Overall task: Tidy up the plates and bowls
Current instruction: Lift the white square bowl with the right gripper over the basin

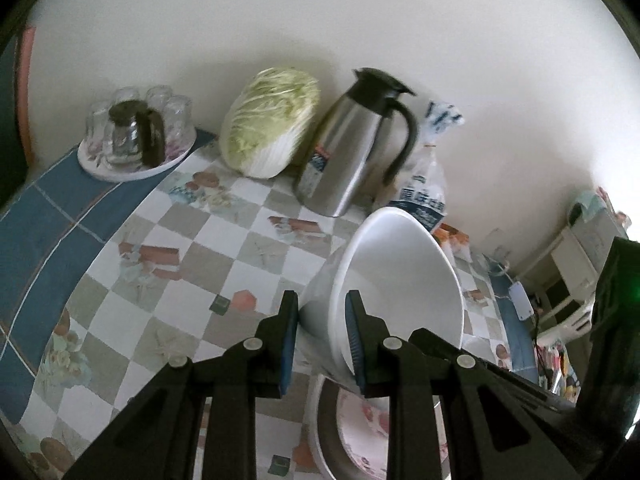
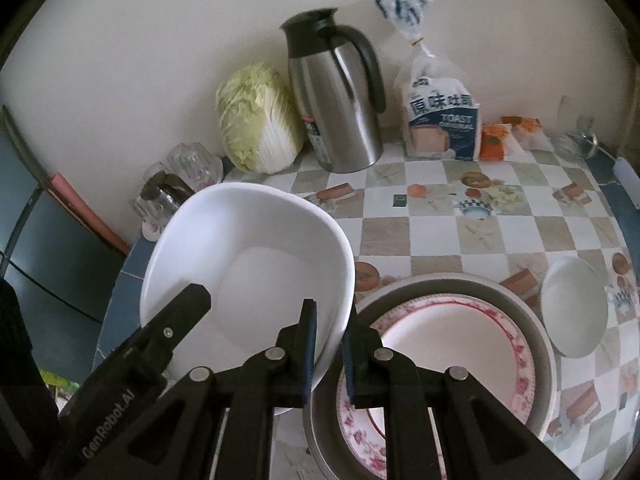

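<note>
Both the left hand-held gripper and the right hand-held gripper clamp opposite rims of a white bowl, lifted and tilted, probably for steadiness, beside the stacked plates just right of them.

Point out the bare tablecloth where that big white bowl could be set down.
Bare checkered cloth lies between the napa cabbage, the tray of glasses and the left tool. More lies between the toast bag and the small bowl. The back wall is crowded.

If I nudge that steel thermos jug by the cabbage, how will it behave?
The steel jug stands tall on a narrow base, so a high push probably tips it. Its polished wall looks slippery; the handle seems the safer hold. Fullness, hence weight, cannot be told.
</note>
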